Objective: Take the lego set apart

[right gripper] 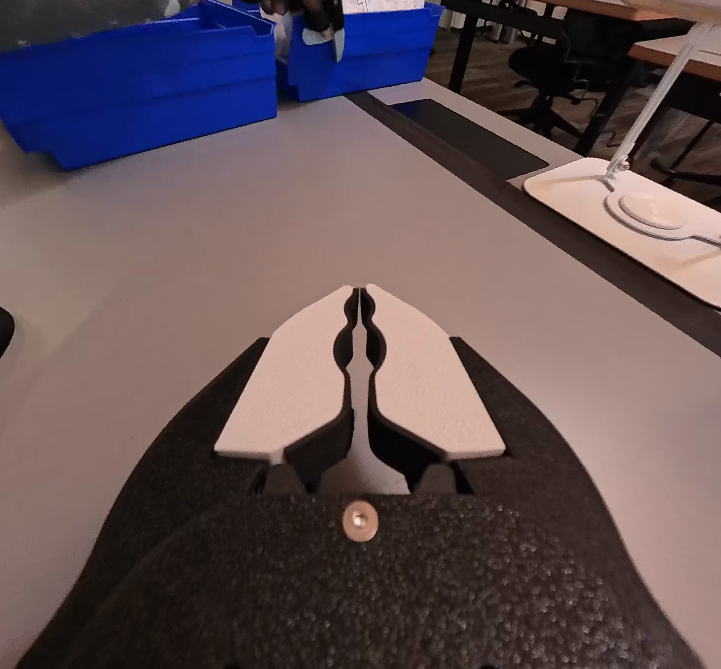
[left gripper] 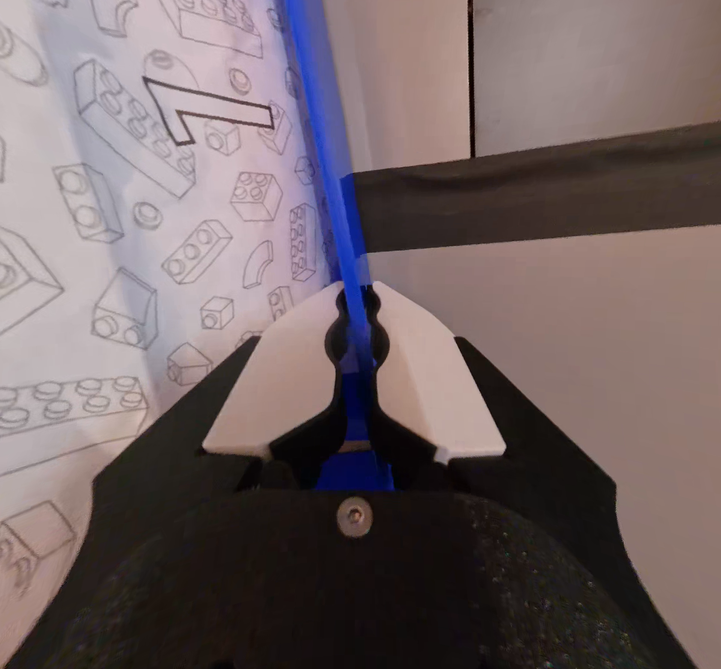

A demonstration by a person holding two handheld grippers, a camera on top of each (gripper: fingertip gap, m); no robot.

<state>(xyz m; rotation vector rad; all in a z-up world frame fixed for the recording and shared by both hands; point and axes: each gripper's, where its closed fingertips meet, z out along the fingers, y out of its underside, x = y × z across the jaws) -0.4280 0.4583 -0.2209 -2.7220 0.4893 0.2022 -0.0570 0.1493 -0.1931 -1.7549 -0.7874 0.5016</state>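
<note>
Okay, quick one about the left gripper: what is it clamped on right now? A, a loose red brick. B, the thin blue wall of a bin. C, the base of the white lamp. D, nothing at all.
B: in the left wrist view the left gripper has its jaws closed on the thin edge of the blue bin, with the brick-patterned white bag just beside it.

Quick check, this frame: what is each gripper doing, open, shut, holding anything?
Left gripper: shut on the thin wall of the blue bin, beside a white paper bag.
Right gripper: shut, empty, above the grey table.
</note>
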